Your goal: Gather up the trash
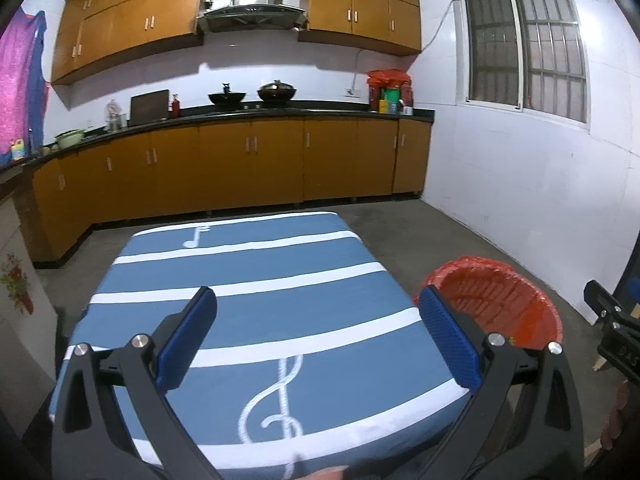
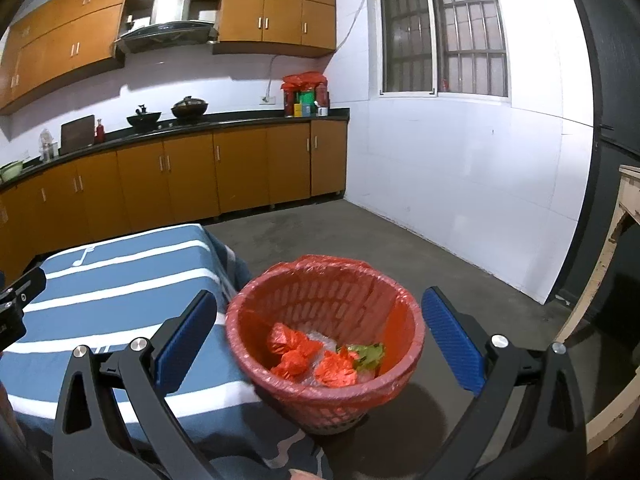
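A red plastic basket with a red liner [image 2: 372, 288] stands on the floor to the right of the table. Inside lie crumpled red bags [image 2: 296, 354], a green wrapper [image 2: 368, 354] and clear plastic. My right gripper [image 2: 320, 300] is open and empty, held above the basket. My left gripper [image 1: 316, 300] is open and empty, held above the blue and white striped tablecloth [image 1: 256, 280]. The basket also shows in the left wrist view [image 1: 500, 300] at the table's right. No trash shows on the tablecloth.
Kitchen counter with brown cabinets [image 1: 248, 160] runs along the far wall, with woks and a red bag on it. A white wall with a barred window [image 2: 440, 32] stands at right. A pale wooden frame [image 2: 624, 216] is at far right. Grey concrete floor [image 2: 360, 232] surrounds the table.
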